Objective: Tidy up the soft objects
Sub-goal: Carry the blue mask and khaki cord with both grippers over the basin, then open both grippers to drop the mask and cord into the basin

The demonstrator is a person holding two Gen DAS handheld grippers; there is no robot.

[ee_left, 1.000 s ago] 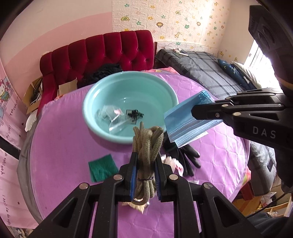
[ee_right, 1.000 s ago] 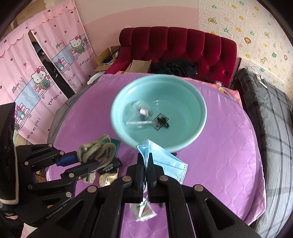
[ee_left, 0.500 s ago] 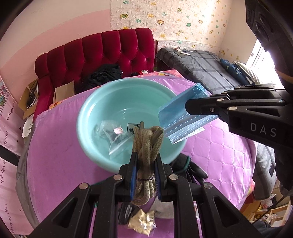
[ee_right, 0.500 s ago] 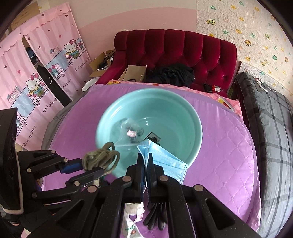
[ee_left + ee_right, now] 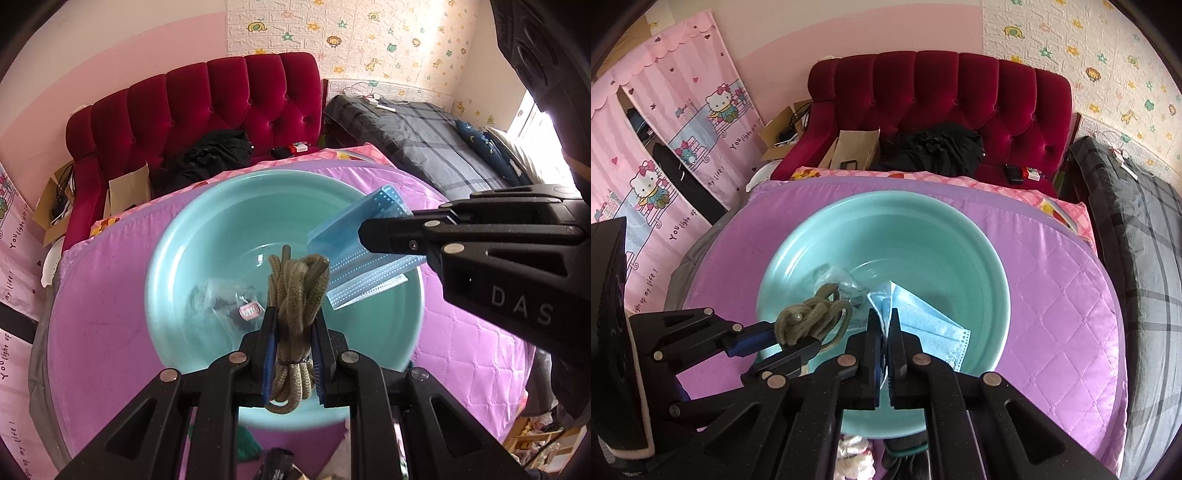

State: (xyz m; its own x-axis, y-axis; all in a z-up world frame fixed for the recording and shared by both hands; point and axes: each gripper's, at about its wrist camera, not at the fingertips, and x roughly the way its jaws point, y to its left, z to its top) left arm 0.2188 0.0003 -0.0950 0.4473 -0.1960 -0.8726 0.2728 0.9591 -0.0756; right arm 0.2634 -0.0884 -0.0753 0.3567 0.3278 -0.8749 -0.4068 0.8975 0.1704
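Left wrist view: the teal basin fills the middle of the frame on the purple quilted surface, and a few small clear packets already lie on its floor, left of centre. At lower centre the left tool is closed tight on a bundle of olive cord, its blue pads pressing both sides of the coil, which stands up between them over the basin's interior. To the right, the right tool reaches in from the frame's right edge, clamped on a blue face mask that fans out over the basin's upper right part.

Right wrist view: at lower left the cord bundle sits over the basin's near left wall; at lower centre the right tool's fingers are pinched fully together on one edge of the mask, the rest hanging to the right over the basin's floor.

Both loads appear to be above the basin, so the step is the drop. To do it well, I would bring each tool a little lower and inside the rim before letting go, since the mask is light and could drift onto the rim. Opening the left tool wide should let the springy coil fall free rather than snag on a pad. Keeping the two tools apart avoids the mask's ear loops catching the cord.
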